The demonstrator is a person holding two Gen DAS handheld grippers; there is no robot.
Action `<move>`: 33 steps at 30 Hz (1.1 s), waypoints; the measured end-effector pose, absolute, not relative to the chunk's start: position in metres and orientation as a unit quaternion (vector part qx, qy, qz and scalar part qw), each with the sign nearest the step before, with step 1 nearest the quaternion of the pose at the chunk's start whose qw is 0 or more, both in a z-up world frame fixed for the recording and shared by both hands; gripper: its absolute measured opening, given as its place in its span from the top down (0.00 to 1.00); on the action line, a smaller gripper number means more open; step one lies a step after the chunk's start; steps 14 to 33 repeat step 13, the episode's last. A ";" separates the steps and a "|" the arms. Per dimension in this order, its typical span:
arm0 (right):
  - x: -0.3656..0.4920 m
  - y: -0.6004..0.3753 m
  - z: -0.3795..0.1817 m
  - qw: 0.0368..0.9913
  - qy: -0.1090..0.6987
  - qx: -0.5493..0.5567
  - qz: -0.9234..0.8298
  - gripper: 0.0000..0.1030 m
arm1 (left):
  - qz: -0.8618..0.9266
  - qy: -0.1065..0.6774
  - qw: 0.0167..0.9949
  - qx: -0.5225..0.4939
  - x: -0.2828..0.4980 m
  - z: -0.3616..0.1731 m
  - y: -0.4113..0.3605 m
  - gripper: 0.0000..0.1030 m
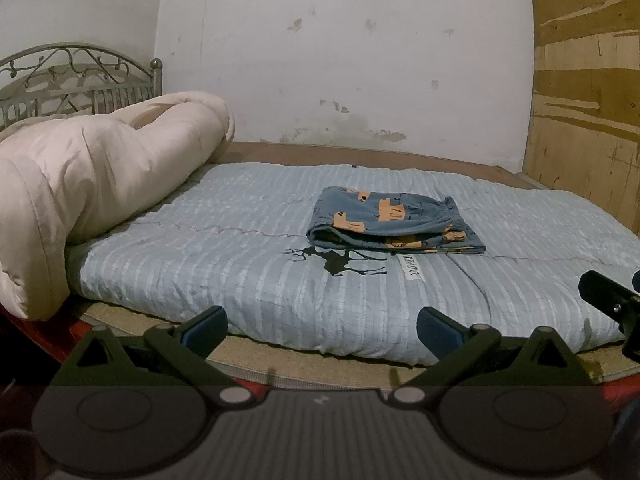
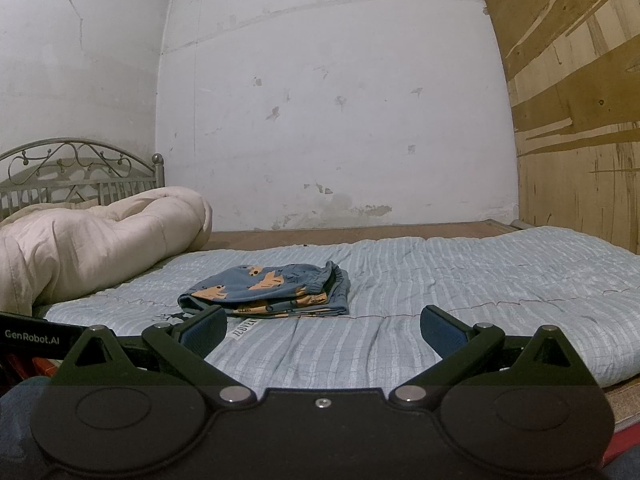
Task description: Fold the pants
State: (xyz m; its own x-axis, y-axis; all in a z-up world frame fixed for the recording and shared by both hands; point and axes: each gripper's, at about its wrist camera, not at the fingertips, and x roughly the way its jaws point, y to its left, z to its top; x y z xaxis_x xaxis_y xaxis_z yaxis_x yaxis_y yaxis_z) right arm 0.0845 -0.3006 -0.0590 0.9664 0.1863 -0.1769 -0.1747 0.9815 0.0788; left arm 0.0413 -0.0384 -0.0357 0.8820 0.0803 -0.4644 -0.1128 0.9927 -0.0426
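Note:
The blue pants (image 1: 394, 222) with orange animal prints lie folded in a compact stack on the light blue quilt (image 1: 248, 264), elastic waistband on the right. In the right wrist view the pants (image 2: 272, 290) rest a little beyond my fingers, left of centre. My left gripper (image 1: 322, 326) hangs open over the quilt's near edge, well short of the pants, holding nothing. My right gripper (image 2: 324, 326) is open too, empty, low over the quilt (image 2: 440, 280). Part of the right gripper's body (image 1: 612, 300) shows at the right edge of the left wrist view.
A rolled cream duvet (image 1: 92, 188) fills the bed's left side before a metal headboard (image 1: 76, 76). A white wall stands behind, a plywood panel (image 1: 588, 100) at the right. A black deer print (image 1: 344, 262) and a white label (image 1: 414, 268) mark the quilt.

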 end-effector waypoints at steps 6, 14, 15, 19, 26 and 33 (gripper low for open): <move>0.085 -0.300 -0.059 0.991 0.093 0.031 0.091 0.01 | 0.049 0.238 0.969 -0.035 0.041 -0.036 -0.038 0.01; 0.083 -0.300 -0.060 0.991 0.091 0.030 0.090 0.01 | 0.048 0.233 0.971 -0.030 0.041 -0.036 -0.040 0.01; 0.083 -0.300 -0.060 0.991 0.091 0.030 0.090 0.01 | 0.048 0.233 0.971 -0.030 0.041 -0.036 -0.040 0.01; 0.083 -0.300 -0.060 0.991 0.091 0.030 0.090 0.01 | 0.048 0.233 0.971 -0.030 0.041 -0.036 -0.040 0.01; 0.083 -0.300 -0.060 0.991 0.091 0.030 0.090 0.01 | 0.048 0.233 0.971 -0.030 0.041 -0.036 -0.040 0.01; 0.083 -0.300 -0.060 0.991 0.091 0.030 0.090 0.01 | 0.048 0.233 0.971 -0.030 0.041 -0.036 -0.040 0.01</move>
